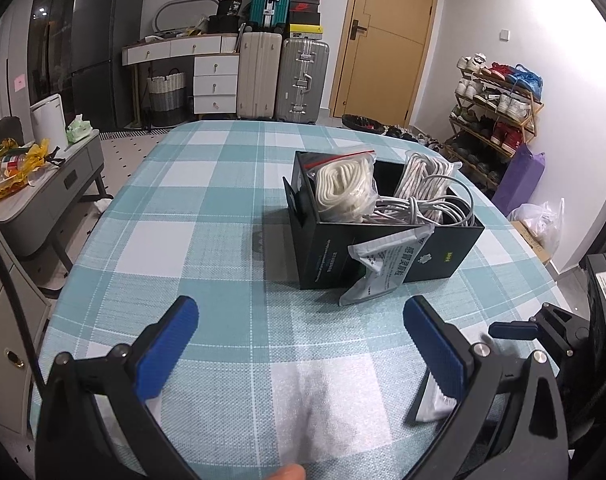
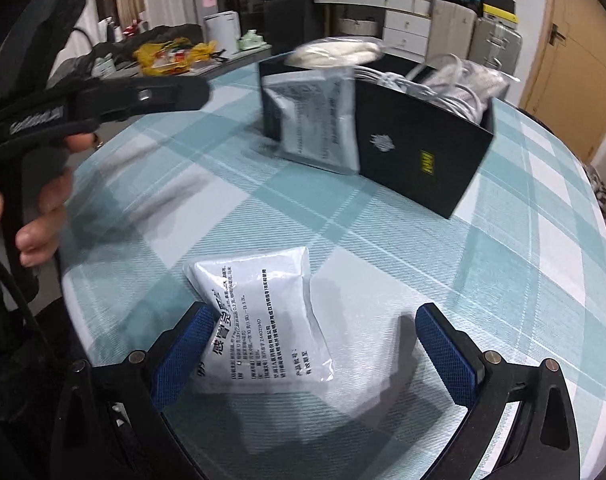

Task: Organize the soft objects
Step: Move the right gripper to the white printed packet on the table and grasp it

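Note:
A black box [image 1: 443, 248] [image 2: 419, 148] stands on the checked tablecloth and holds a bagged white rope [image 1: 343, 188], a second rope bundle [image 1: 423, 176] and white cables [image 1: 435, 210]. A silver-white sachet [image 1: 379, 268] [image 2: 315, 120] leans against the box's outer wall. A second sachet [image 2: 263, 320] lies flat on the cloth between the fingers of my right gripper [image 2: 315, 344], which is open. My left gripper [image 1: 299, 340] is open and empty, short of the box. The right gripper's tip [image 1: 515, 330] shows at the left wrist view's right edge.
The round table [image 1: 207, 208] has its edge close on the left and right. A grey side table with yellow bags [image 1: 19, 172] stands to the left. Suitcases [image 1: 283, 76], drawers, a door and a shoe rack [image 1: 495, 120] stand beyond.

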`<state>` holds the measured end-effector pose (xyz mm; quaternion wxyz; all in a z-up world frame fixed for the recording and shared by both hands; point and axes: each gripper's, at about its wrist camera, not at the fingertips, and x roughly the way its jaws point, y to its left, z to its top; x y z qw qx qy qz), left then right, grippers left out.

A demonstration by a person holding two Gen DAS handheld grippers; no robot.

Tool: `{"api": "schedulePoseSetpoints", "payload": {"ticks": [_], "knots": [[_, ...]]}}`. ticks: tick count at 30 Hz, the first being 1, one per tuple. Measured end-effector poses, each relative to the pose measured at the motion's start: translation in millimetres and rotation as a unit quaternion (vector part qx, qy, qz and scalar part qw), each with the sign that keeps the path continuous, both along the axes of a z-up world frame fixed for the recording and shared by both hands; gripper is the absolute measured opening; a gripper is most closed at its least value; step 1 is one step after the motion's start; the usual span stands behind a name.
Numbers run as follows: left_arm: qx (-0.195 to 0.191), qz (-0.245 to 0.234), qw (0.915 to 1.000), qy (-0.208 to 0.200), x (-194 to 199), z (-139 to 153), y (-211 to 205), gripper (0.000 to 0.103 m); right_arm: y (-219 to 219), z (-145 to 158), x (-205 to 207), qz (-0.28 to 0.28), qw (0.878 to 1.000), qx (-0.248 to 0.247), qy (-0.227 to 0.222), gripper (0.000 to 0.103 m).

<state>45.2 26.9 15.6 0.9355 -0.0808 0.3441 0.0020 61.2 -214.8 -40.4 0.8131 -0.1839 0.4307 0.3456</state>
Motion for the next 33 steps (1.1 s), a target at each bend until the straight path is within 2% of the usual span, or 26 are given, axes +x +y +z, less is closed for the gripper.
{"api": "schedulePoseSetpoints", "payload": {"ticks": [8, 23, 26, 28, 30, 33], "knots": [[0.005, -0.005, 1.0000, 0.004, 5, -3, -4, 0.103, -9, -1, 16, -0.046, 0.999, -0.006, -0.001, 0.102], [0.012, -0.017, 0.9997, 0.014, 17, -10, -11, 0.103, -23, 2, 34, -0.086, 0.996, -0.001, 0.003, 0.101], [0.012, -0.018, 0.9996, 0.016, 19, -11, -12, 0.103, -24, 3, 34, -0.086, 0.996, 0.002, -0.002, 0.093], [0.012, -0.019, 0.9996, 0.017, 20, -12, -13, 0.103, -24, 5, 33, -0.084, 0.996, 0.007, -0.007, 0.078], [0.013, -0.020, 0.9996, 0.017, 21, -12, -14, 0.103, -24, 6, 33, -0.082, 0.996, 0.009, -0.012, 0.072], [0.015, -0.022, 0.9995, 0.018, 22, -12, -15, 0.103, -24, 6, 34, -0.078, 0.997, 0.013, -0.016, 0.068]]}}
